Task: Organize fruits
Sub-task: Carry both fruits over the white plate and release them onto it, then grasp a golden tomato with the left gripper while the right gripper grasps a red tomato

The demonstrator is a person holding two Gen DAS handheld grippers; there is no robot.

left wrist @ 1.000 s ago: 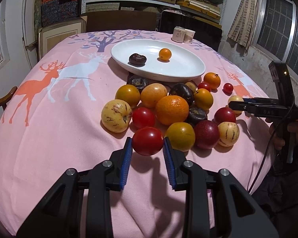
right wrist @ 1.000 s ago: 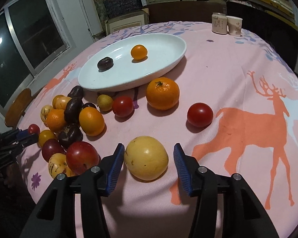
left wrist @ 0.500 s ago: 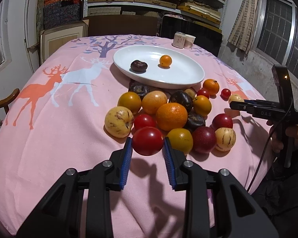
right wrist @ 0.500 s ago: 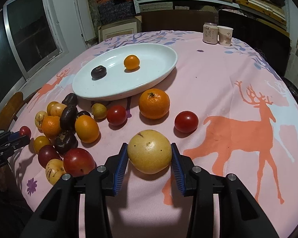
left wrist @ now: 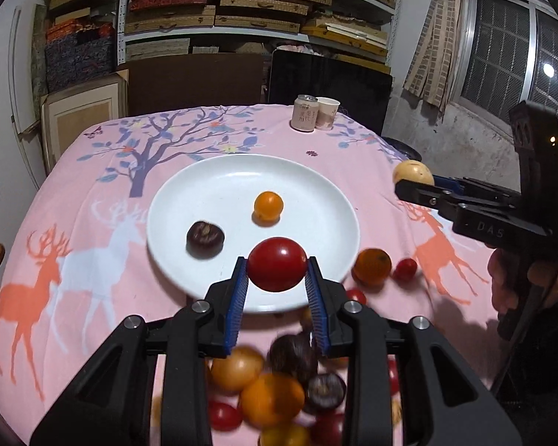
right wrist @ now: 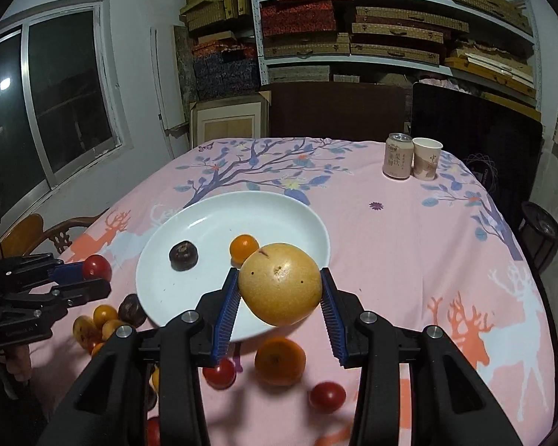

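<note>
Tomato is clamped in the left hand-held gripper over the plate; the right hand-held gripper clamps a yellow fruit there too.

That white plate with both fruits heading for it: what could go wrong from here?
1. The red tomato and big yellow fruit are round and held only at their sides, so either might slip.
2. The left hand-held gripper and right hand-held gripper approach the white plate together and could bump.
3. Dropped fruit could knock the small orange or roll off.
</note>
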